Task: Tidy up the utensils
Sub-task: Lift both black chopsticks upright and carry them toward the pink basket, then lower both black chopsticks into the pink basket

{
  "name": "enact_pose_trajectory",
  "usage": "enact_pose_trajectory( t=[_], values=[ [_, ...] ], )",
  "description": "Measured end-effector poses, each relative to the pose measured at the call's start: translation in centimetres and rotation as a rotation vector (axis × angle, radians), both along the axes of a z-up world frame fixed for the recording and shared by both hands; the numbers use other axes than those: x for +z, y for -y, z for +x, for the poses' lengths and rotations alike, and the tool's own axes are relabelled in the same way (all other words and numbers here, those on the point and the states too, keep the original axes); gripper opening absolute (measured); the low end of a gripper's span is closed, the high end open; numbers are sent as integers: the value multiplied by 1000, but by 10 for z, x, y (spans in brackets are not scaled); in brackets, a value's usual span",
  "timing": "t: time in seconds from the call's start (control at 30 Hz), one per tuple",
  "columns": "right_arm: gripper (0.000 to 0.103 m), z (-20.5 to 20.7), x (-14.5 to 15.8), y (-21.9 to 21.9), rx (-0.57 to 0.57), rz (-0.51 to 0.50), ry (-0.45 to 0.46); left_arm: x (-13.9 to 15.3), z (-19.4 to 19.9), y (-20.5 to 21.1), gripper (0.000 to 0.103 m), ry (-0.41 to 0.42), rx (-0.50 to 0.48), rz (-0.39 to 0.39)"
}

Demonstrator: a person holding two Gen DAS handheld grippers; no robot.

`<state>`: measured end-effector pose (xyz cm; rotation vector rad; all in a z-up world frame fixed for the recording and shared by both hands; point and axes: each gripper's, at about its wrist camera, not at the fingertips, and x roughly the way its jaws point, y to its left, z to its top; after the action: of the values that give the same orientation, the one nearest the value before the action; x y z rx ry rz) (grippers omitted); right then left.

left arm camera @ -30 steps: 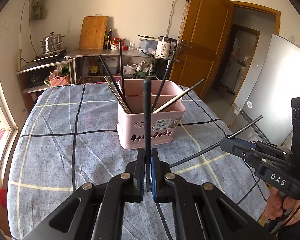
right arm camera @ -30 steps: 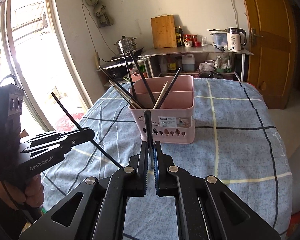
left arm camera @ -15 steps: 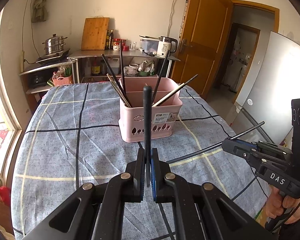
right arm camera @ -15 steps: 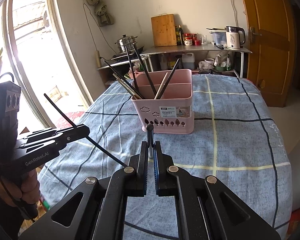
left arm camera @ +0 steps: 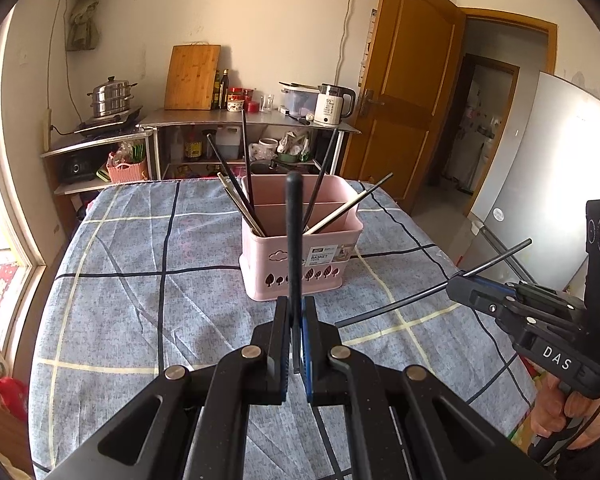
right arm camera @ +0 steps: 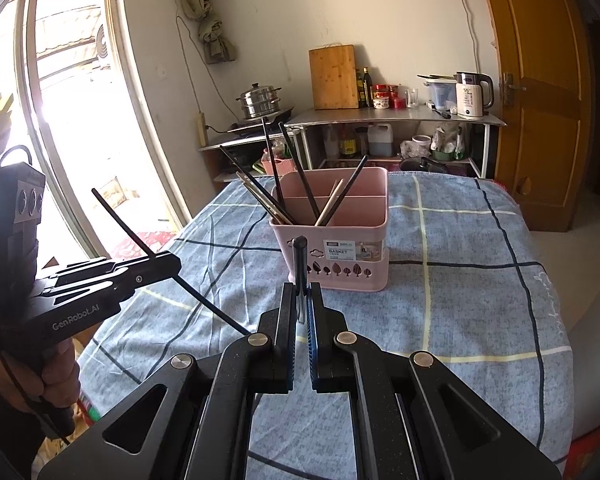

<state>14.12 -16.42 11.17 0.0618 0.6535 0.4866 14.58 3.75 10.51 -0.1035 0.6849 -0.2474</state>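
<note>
A pink utensil basket (left arm camera: 296, 256) (right arm camera: 336, 236) stands mid-table on the blue checked cloth, with several black and pale chopsticks leaning in its compartments. My left gripper (left arm camera: 296, 308) is shut on a black chopstick (left arm camera: 294, 232) that points up in front of the basket; it also shows in the right wrist view (right arm camera: 168, 266). My right gripper (right arm camera: 300, 296) is shut on another black chopstick (right arm camera: 299, 268), seen crossing in the left wrist view (left arm camera: 432, 284). Both grippers are held short of the basket, above the table.
The table (left arm camera: 140, 300) has a window to its left and a drop at its right edge (right arm camera: 548, 280). Behind it stand metal shelves (left arm camera: 252, 120) with a kettle, cutting board, steamer pot and jars. A wooden door (left arm camera: 404, 92) is at the back right.
Both grippers have drawn back from the basket and risen a little, each still holding its chopstick. The basket looks smaller and farther away now.
</note>
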Motion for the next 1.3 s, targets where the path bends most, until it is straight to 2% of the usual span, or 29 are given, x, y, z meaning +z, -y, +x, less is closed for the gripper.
enact_pose_trajectory(
  t=[0.17, 0.63, 0.83, 1.03, 1.3],
  values=[
    [5, 5, 12, -1, 2, 1, 26, 9, 6, -3, 5, 15, 2, -4],
    [5, 30, 57, -14, 4, 1, 133, 67, 37, -7, 5, 119, 15, -12],
    [5, 45, 68, -15, -9, 12, 156, 83, 57, -8, 5, 142, 24, -11],
    [5, 59, 64, -18, -22, 3, 149, 86, 79, -5, 5, 149, 25, -11],
    [5, 78, 49, -24, -28, -12, 117, 66, 111, -6, 5, 126, 28, -18]
  ],
)
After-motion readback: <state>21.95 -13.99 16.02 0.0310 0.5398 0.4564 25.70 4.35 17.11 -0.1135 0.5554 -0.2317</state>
